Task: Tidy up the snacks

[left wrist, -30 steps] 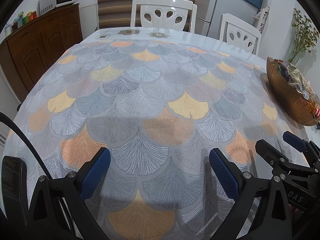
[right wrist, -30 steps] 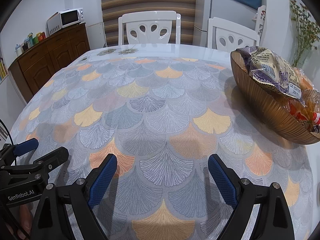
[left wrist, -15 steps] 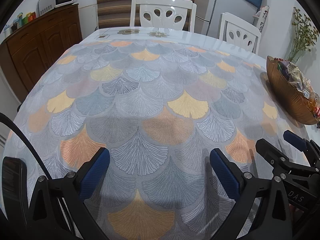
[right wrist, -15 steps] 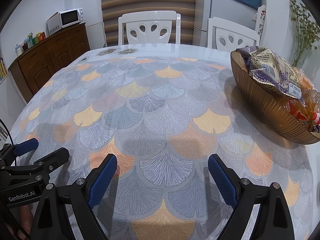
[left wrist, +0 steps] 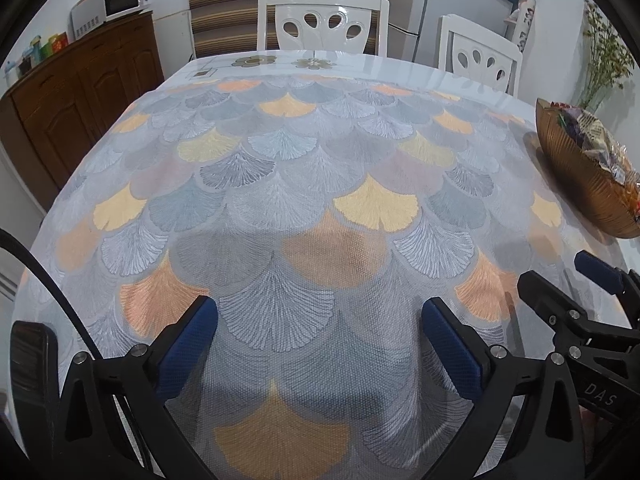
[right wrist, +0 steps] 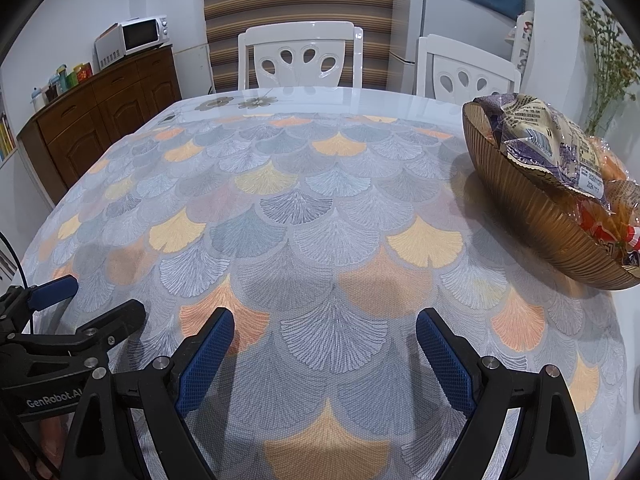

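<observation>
A ribbed amber bowl [right wrist: 520,216] stands at the right edge of the table and holds several snack packets, with a large purple-and-cream bag [right wrist: 548,140] on top. The bowl also shows in the left wrist view [left wrist: 576,184]. My right gripper [right wrist: 324,344] is open and empty, low over the patterned tablecloth, left of the bowl. My left gripper [left wrist: 320,332] is open and empty near the table's front edge. Each gripper shows at the edge of the other's view: the right one [left wrist: 592,280], the left one [right wrist: 60,300].
The table wears a fan-patterned cloth [right wrist: 304,208]. Two white chairs [right wrist: 300,56] [right wrist: 464,68] stand at the far side. A wooden sideboard [right wrist: 100,120] with a microwave [right wrist: 140,36] is at the left. A dried-flower sprig [right wrist: 608,64] is behind the bowl.
</observation>
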The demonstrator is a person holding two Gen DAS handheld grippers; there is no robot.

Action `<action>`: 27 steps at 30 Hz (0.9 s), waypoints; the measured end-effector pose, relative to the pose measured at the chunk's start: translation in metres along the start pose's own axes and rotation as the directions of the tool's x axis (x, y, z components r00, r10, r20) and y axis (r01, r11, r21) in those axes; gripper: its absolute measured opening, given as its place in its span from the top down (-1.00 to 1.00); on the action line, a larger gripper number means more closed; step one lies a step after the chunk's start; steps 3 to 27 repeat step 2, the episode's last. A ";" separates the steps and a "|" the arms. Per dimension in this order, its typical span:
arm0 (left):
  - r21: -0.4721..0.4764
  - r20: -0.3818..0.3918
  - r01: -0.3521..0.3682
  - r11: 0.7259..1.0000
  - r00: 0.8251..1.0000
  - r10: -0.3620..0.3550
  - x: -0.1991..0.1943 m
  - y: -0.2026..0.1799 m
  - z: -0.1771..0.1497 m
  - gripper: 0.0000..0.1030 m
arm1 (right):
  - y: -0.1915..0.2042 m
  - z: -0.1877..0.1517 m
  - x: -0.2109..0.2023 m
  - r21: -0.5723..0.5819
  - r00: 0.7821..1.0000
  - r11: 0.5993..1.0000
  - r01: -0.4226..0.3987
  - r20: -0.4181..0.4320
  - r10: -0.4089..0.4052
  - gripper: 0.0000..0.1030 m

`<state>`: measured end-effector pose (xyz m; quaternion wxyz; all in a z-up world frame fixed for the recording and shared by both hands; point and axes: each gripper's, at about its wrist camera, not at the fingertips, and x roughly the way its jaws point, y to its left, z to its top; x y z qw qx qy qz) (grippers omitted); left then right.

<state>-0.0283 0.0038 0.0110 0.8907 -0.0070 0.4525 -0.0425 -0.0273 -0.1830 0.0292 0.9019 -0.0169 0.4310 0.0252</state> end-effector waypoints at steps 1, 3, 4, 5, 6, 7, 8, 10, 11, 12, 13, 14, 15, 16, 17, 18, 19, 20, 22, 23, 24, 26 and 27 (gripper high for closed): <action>-0.001 0.000 0.000 1.000 1.000 0.000 0.000 0.001 0.001 -0.98 | 0.000 0.000 0.000 0.000 1.000 1.000 0.000 0.000 0.000 -0.76; -0.003 0.000 0.002 1.000 1.000 -0.002 0.000 0.002 0.001 -0.98 | 0.000 0.000 0.000 0.000 1.000 1.000 -0.001 0.000 0.001 -0.76; -0.003 0.000 0.002 1.000 1.000 -0.002 0.000 0.002 0.001 -0.98 | 0.000 0.000 0.000 0.000 1.000 1.000 -0.001 0.000 0.001 -0.76; -0.003 0.000 0.002 1.000 1.000 -0.002 0.000 0.002 0.001 -0.98 | 0.000 0.000 0.000 0.000 1.000 1.000 -0.001 0.000 0.001 -0.76; -0.003 0.000 0.002 1.000 1.000 -0.002 0.000 0.002 0.001 -0.98 | 0.000 0.000 0.000 0.000 1.000 1.000 -0.001 0.000 0.001 -0.76; -0.003 0.000 0.002 1.000 1.000 -0.002 0.000 0.002 0.001 -0.98 | 0.000 0.000 0.000 0.000 1.000 1.000 -0.001 0.000 0.001 -0.76; -0.003 0.000 0.002 1.000 1.000 -0.002 0.000 0.002 0.001 -0.98 | 0.000 0.000 0.000 0.000 1.000 1.000 -0.001 0.000 0.001 -0.76; -0.003 0.000 0.002 1.000 1.000 -0.002 0.000 0.002 0.001 -0.98 | 0.000 0.000 0.000 0.000 1.000 1.000 -0.001 0.000 0.001 -0.76; -0.003 0.000 0.002 1.000 1.000 -0.002 0.000 0.002 0.001 -0.98 | 0.000 0.000 0.000 0.000 1.000 1.000 -0.001 0.000 0.001 -0.76; -0.003 0.000 0.002 1.000 1.000 -0.002 0.000 0.002 0.001 -0.98 | 0.000 0.000 0.000 0.000 1.000 1.000 -0.001 0.000 0.001 -0.76; -0.003 0.000 0.002 1.000 1.000 -0.002 0.000 0.002 0.001 -0.98 | 0.000 0.000 0.000 0.000 1.000 1.000 -0.001 0.000 0.001 -0.76; -0.003 0.000 0.002 1.000 1.000 -0.002 0.000 0.002 0.001 -0.98 | 0.000 0.000 0.000 0.000 1.000 1.000 -0.001 0.000 0.001 -0.76; -0.003 0.000 0.002 1.000 1.000 -0.002 0.000 0.002 0.001 -0.98 | 0.000 0.000 0.000 0.000 1.000 1.000 -0.001 0.000 0.001 -0.76; -0.003 0.000 0.002 1.000 1.000 -0.002 0.000 0.002 0.001 -0.98 | 0.000 0.000 0.000 0.000 1.000 1.000 -0.001 0.000 0.001 -0.76; -0.003 0.000 0.002 1.000 1.000 -0.002 0.000 0.002 0.001 -0.98 | 0.000 0.000 0.000 0.000 1.000 1.000 -0.001 0.000 0.001 -0.76; -0.003 0.000 0.002 1.000 1.000 -0.002 0.000 0.002 0.001 -0.98 | 0.000 0.000 0.000 0.000 1.000 1.000 -0.001 0.000 0.001 -0.76; -0.003 0.000 0.002 1.000 1.000 -0.002 0.000 0.002 0.001 -0.98 | 0.000 0.000 0.000 0.000 1.000 1.000 -0.001 0.000 0.001 -0.76; -0.003 0.000 0.002 1.000 1.000 -0.002 0.000 0.002 0.001 -0.98 | 0.000 0.000 0.000 0.000 1.000 1.000 -0.001 0.000 0.001 -0.76; -0.003 0.000 0.002 1.000 1.000 -0.002 0.000 0.002 0.001 -0.98 | 0.000 0.000 0.000 0.000 1.000 1.000 -0.001 0.000 0.001 -0.76; -0.003 0.000 0.002 1.000 1.000 -0.002 0.000 0.002 0.001 -0.98 | 0.000 0.000 0.000 0.000 1.000 1.000 -0.001 0.000 0.001 -0.76; -0.003 0.000 0.002 1.000 1.000 -0.002 0.000 0.002 0.001 -0.98 | 0.000 0.000 0.000 0.000 1.000 1.000 -0.001 0.000 0.001 -0.76; -0.003 0.000 0.002 1.000 1.000 -0.002 0.000 0.002 0.001 -0.98 | 0.000 0.000 0.000 0.000 1.000 1.000 -0.001 0.000 0.001 -0.76; -0.003 0.000 0.002 1.000 1.000 -0.002 0.000 0.002 0.001 -0.98 | 0.000 0.000 0.000 0.000 1.000 1.000 -0.001 0.000 0.001 -0.76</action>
